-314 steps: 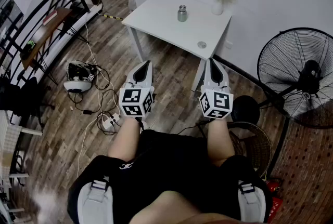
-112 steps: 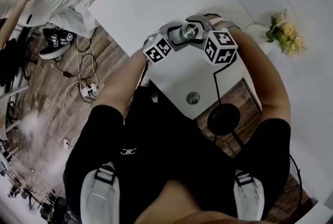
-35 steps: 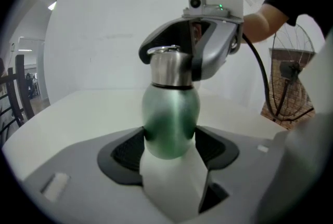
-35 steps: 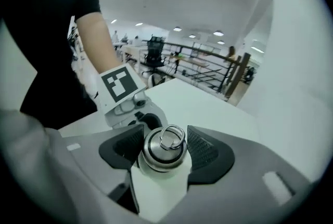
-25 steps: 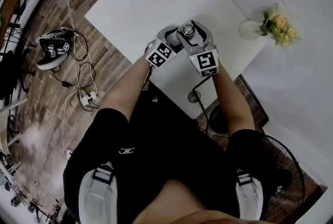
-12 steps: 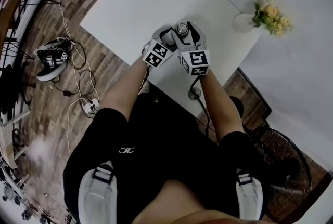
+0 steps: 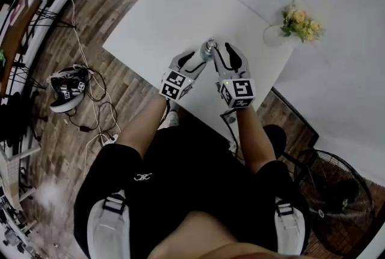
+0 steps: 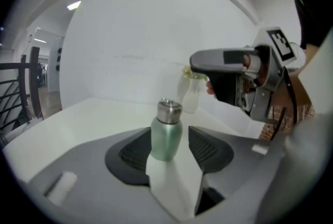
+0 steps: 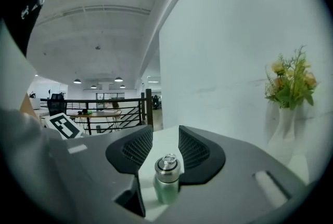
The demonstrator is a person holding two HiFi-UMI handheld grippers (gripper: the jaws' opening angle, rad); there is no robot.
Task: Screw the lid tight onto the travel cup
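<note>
A small green travel cup [image 7: 209, 47] with a steel lid [image 8: 169, 110] stands upright on the white table [image 7: 168, 11]. In the head view my left gripper [image 7: 194, 57] comes at it from the left and my right gripper [image 7: 227, 54] from the right. In the left gripper view the cup body [image 8: 166, 137] stands between the left gripper's [image 8: 170, 151] closing jaws, with a narrow gap on each side. In the right gripper view the lid [image 9: 167, 165] sits low between the right gripper's [image 9: 164, 147] closing jaws, and the pads [image 9: 193, 149] are clear of it.
A white vase [image 7: 277, 34] of yellow flowers [image 7: 298, 18] stands near the table's far right corner. A floor fan [image 7: 337, 204] is at the lower right. Cables and a pair of shoes [image 7: 69, 86] lie on the wood floor at the left, by a railing.
Both grippers have drawn back toward me and apart from each other. The cup, earlier deep between them, now stands at their tips. The head view has shifted.
</note>
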